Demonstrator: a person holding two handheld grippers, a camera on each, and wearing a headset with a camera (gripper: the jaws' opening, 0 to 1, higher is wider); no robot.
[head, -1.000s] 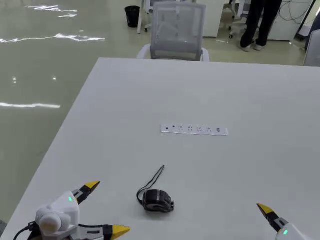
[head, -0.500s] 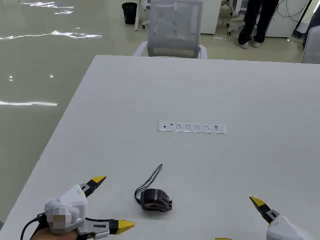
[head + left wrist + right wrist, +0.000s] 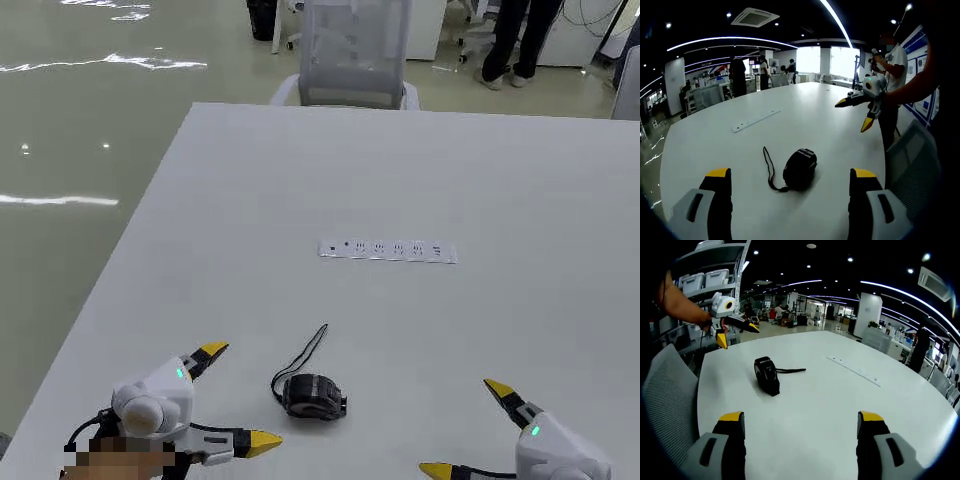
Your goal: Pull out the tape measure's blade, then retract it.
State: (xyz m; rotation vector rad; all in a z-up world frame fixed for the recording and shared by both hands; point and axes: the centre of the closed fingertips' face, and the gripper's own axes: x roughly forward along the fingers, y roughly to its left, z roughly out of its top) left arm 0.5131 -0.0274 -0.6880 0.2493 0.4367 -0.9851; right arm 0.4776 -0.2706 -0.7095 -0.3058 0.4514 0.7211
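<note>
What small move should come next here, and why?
Probably ease the left gripper forward until its open jaws straddle the tape measure, then close. It lies untouched on the table, blade not yet out, and sits centred between those jaws in the left gripper view; the right gripper is open and farther away.

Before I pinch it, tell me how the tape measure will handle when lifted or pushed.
The tape measure looks hard-cased: probably stiff, dense for its size. It seems to stand on its narrow base, so a side push may tip it. Its thin strap lies limp, likely to dangle.
</note>
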